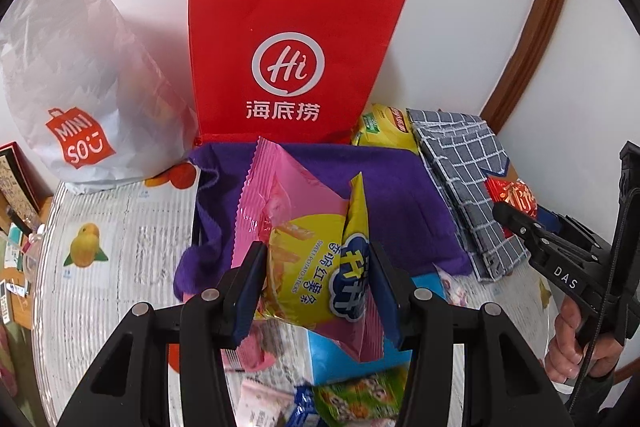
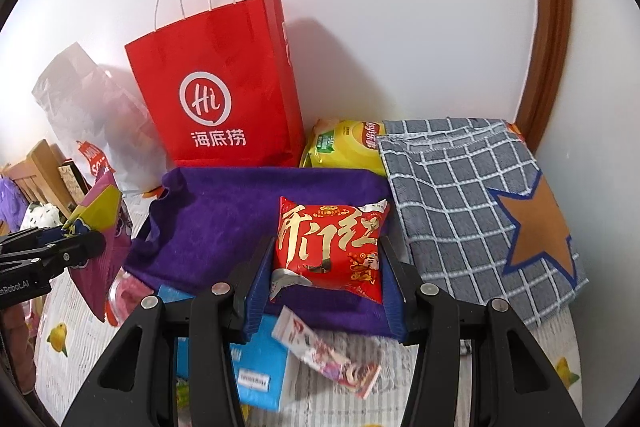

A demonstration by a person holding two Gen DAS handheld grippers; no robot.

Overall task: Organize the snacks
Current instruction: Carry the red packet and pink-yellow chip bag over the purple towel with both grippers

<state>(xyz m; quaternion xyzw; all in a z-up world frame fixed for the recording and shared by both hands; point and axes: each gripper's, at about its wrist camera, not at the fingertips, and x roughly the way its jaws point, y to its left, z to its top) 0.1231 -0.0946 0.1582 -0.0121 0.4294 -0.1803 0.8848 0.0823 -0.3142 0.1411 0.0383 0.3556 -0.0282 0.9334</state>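
Observation:
My left gripper (image 1: 316, 283) is shut on a pink and yellow sweet potato sticks bag (image 1: 304, 227), held above the near edge of the purple cloth-lined box (image 1: 400, 195). My right gripper (image 2: 326, 283) is shut on a red snack packet with gold characters (image 2: 328, 247), held over the same purple box (image 2: 224, 219). The right gripper with its red packet (image 1: 516, 199) shows at the right of the left wrist view. The left gripper with the pink bag (image 2: 102, 243) shows at the left of the right wrist view.
A red Haidilao paper bag (image 1: 288, 59) and a white Miniso bag (image 1: 76, 99) stand against the wall. A yellow chips bag (image 2: 344, 147) lies behind the boxes. A grey checked cloth box (image 2: 472, 207) sits right of the purple one. Loose snack packets (image 2: 324, 359) and a blue box (image 2: 256, 371) lie near the front.

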